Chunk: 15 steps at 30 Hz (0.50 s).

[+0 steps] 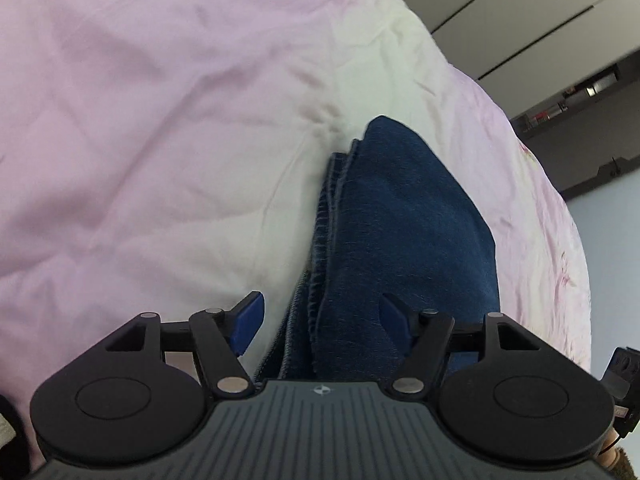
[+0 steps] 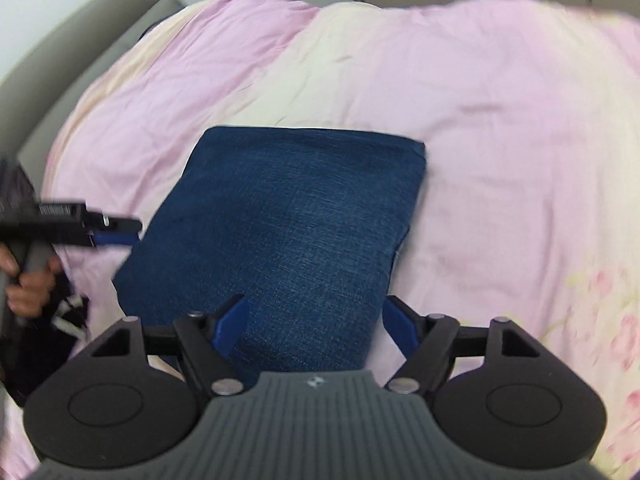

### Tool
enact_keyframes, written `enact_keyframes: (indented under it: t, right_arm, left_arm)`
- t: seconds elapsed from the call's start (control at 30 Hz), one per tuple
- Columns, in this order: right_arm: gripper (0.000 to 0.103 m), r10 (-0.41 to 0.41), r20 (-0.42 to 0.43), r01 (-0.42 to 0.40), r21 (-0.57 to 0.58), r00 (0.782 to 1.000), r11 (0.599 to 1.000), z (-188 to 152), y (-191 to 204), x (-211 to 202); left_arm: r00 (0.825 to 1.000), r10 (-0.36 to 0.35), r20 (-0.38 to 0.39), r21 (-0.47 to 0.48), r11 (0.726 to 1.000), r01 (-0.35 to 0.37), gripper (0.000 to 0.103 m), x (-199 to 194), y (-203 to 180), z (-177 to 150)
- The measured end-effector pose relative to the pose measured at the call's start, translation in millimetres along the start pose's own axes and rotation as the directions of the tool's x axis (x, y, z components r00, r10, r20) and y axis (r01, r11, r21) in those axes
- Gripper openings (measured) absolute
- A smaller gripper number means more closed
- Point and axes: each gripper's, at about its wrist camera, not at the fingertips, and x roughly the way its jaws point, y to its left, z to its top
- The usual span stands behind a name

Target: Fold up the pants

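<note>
Two released tongs, left [image 1: 320, 322] and right [image 2: 316, 326], over rectangular folded denim pants [image 2: 280, 232] on wrinkled pink quilt [image 2: 500, 128].

A rumpled pink-and-cream duvet [image 2: 500, 128] covers the bed — grey headboard [image 2: 80, 40] at one side, pale wardrobe doors [image 1: 520, 8] beyond.

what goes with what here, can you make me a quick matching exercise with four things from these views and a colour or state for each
Column one:
1. pants
2. bedcover
3. left hand-held gripper
4. headboard

Column two:
a. grey, at the bed's edge
b. open, straddling the stacked denim edges
c. pink and cream, wrinkled
d. dark blue, folded into a rectangle

Pairs: 1-d, 2-c, 3-b, 4-a
</note>
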Motion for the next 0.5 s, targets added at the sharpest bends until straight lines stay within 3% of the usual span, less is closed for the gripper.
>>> enact_keyframes:
  t: [0.13,0.5]
  right_arm:
    - [0.071,0.052,0.002,-0.052,0.139,0.999,0.989,1.6,-27.8,11.3]
    - [0.069,0.229,0.018,-0.215,0.421,0.973,0.881,7.7,-74.7,63.4]
  left_arm:
    - [0.995,-0.085,-0.060,-0.068,0.994,0.081,0.077,14.4,20.3,4.9]
    - [0.966,-0.180,-0.184,-0.016,0.983,0.180,0.078,52.9,18.0,32.4]
